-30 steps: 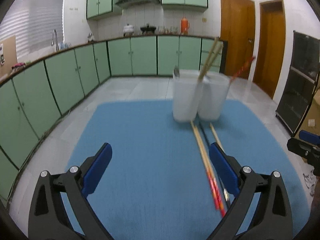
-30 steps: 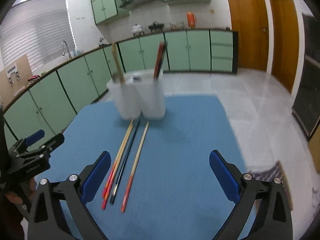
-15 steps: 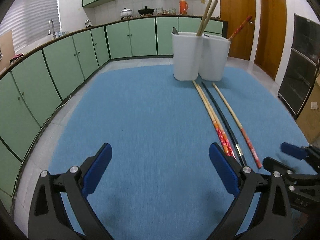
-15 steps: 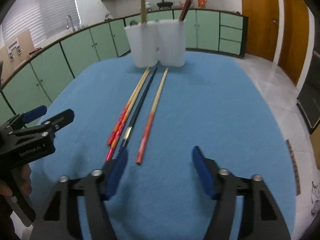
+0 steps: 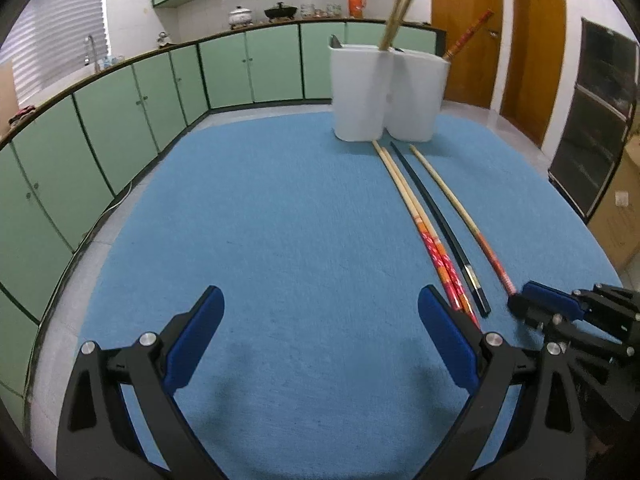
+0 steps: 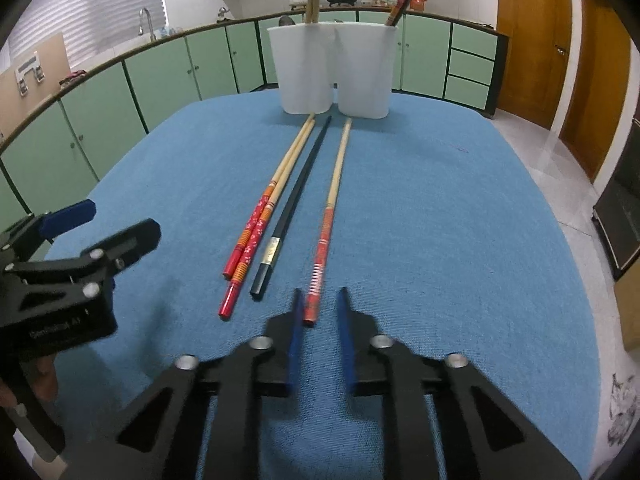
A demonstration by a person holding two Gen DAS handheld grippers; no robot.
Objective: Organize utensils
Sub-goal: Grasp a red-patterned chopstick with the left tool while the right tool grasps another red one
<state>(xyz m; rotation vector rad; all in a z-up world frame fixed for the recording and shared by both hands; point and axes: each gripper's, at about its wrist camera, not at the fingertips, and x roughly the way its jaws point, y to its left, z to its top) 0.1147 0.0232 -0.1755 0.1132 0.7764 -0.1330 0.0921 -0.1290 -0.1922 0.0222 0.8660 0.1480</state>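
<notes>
Several chopsticks lie side by side on the blue mat [image 6: 460, 216]: a red-ended pair [image 6: 268, 208], a black one [image 6: 296, 196] and a single red-ended one [image 6: 330, 216]. A white two-cup holder [image 6: 332, 76] stands at the far end with chopsticks in it; it also shows in the left wrist view [image 5: 388, 96]. My right gripper [image 6: 320, 300] has its jaws narrowed around the near end of the single red-ended chopstick, with gaps on both sides. My left gripper [image 5: 320, 312] is open and empty over bare mat, left of the chopsticks [image 5: 432, 232].
Green kitchen cabinets [image 5: 120, 112] curve around the left and back. Wooden doors [image 5: 532, 48] and a dark glass cabinet [image 5: 592, 140] stand at the right. The mat's edge drops to tiled floor [image 6: 560, 168].
Both grippers have come down toward the near ends of the chopsticks. My right gripper's jaws have narrowed from wide open around the single red-ended chopstick's end.
</notes>
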